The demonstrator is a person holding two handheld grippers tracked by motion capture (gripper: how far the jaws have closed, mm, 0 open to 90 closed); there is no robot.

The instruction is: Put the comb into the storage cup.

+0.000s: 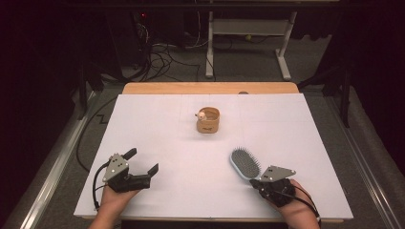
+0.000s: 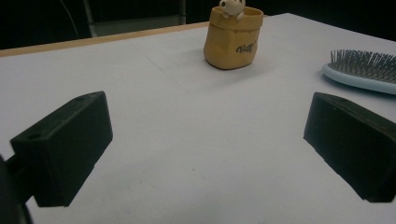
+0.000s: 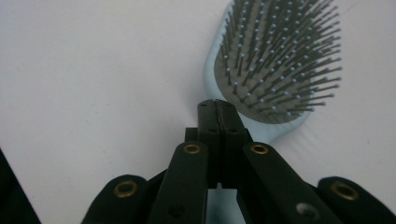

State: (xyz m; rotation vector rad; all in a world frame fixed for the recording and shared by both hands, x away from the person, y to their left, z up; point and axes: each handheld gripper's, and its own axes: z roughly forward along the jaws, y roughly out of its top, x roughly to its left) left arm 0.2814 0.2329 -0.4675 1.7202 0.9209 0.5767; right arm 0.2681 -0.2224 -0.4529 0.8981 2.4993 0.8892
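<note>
Hairbrush (image 1: 245,163): light blue paddle brush, lying bristles up on the white desk (image 1: 191,143), in the right half and toward the near edge; its head points away from the person, toward the far left.
Hairbrush handle: runs under the right claw; in the right gripper view the pale blue handle passes between and below the two black jaws.
Right claw (image 1: 256,182): closed, jaws pressed together with no gap in the right gripper view, clamped on the handle just behind the brush head (image 3: 275,60).
Right hand (image 1: 292,202): comes in over the near edge at the desk's right side, holding the claw low over the surface.
Left claw (image 1: 142,161): jaws spread wide with bare desk between them; nothing held or touched.
Left hand (image 1: 114,198): near the near-left corner, well apart from the hairbrush.
Left gripper view: the two black jaws stand far apart at either side; the bristles of the hairbrush (image 2: 362,70) show at the right edge.
Pouch-shaped cup (image 1: 208,119): tan, upright, toward the far edge near the middle of the desk, well apart from both claws.
Small figure (image 1: 201,114): pale, perched at the cup's rim on its left side.
Desk covering: white sheet over a wooden top, whose bare wood shows along the far edge.
</note>
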